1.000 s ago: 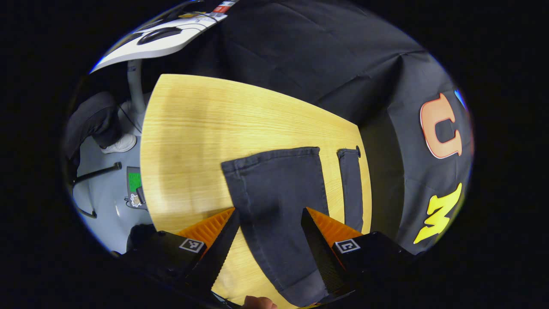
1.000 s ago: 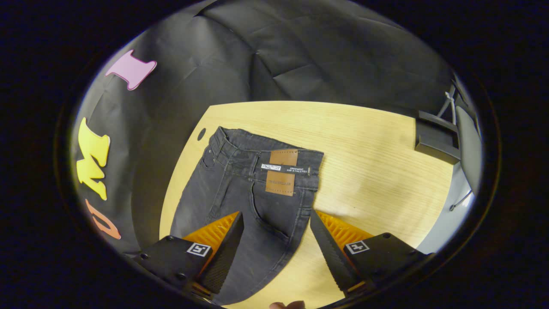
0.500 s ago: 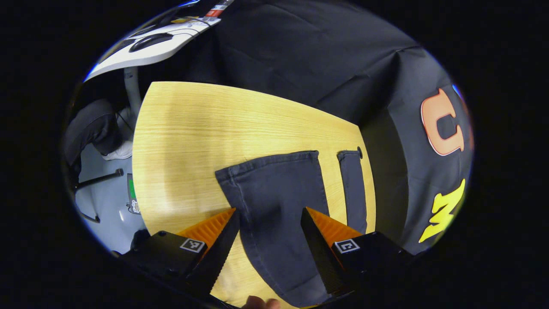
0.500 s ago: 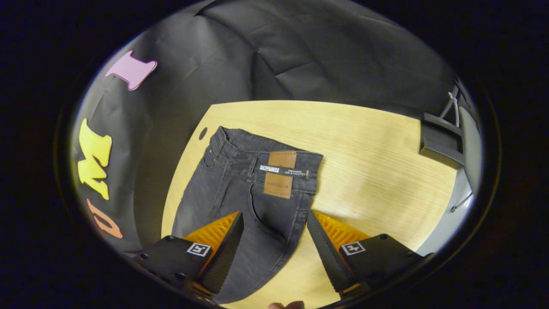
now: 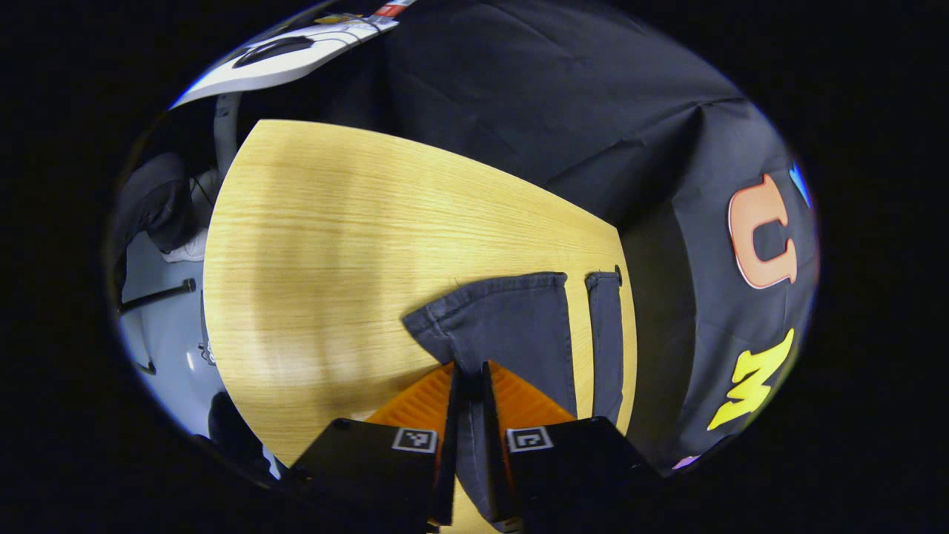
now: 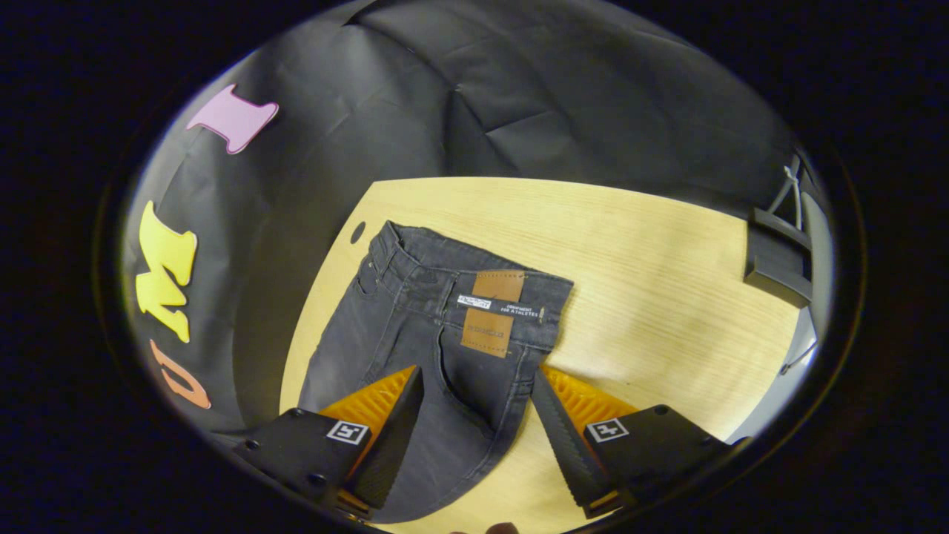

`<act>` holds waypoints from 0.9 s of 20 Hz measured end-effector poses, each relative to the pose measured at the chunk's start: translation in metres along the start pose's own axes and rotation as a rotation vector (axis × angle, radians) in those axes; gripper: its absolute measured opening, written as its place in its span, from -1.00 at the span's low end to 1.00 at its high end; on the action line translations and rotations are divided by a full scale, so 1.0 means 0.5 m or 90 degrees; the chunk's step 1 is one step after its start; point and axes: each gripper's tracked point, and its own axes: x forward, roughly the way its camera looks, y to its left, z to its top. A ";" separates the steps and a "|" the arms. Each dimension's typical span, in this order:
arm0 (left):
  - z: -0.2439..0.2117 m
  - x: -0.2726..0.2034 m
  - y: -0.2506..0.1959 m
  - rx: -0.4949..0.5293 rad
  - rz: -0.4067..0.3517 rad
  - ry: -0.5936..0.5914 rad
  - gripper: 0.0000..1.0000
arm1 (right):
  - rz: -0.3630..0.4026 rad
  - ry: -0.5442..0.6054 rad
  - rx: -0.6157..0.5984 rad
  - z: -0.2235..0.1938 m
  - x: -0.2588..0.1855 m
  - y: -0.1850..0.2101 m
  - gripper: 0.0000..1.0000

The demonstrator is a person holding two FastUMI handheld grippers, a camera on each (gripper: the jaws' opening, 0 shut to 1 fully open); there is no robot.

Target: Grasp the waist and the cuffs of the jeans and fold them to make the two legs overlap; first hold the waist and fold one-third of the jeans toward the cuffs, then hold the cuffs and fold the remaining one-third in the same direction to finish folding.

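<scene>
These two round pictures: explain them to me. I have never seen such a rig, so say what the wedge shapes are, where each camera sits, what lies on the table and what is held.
A person holds a two-finger gripper in each hand; a fisheye camera rides on each, looking along its fingers.

In the left gripper view, the left gripper has closed its fingers on a jeans leg near the cuffs, bunching the cloth.

In the right gripper view, the right gripper stands open over the waist end, its fingers either side of the cloth, not pinching.

The dark jeans lie on a wooden table, legs not yet overlapped.
</scene>
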 end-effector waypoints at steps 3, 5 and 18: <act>0.001 -0.005 -0.005 -0.006 -0.019 0.008 -0.80 | -0.004 0.004 0.011 0.002 0.003 -0.008 0.69; -0.002 0.000 -0.008 0.006 -0.016 0.020 -0.86 | -0.013 0.012 0.022 0.005 0.002 -0.022 0.45; -0.003 -0.012 -0.075 -0.019 -0.062 0.048 -0.94 | 0.008 0.009 0.052 0.021 -0.022 -0.025 -0.86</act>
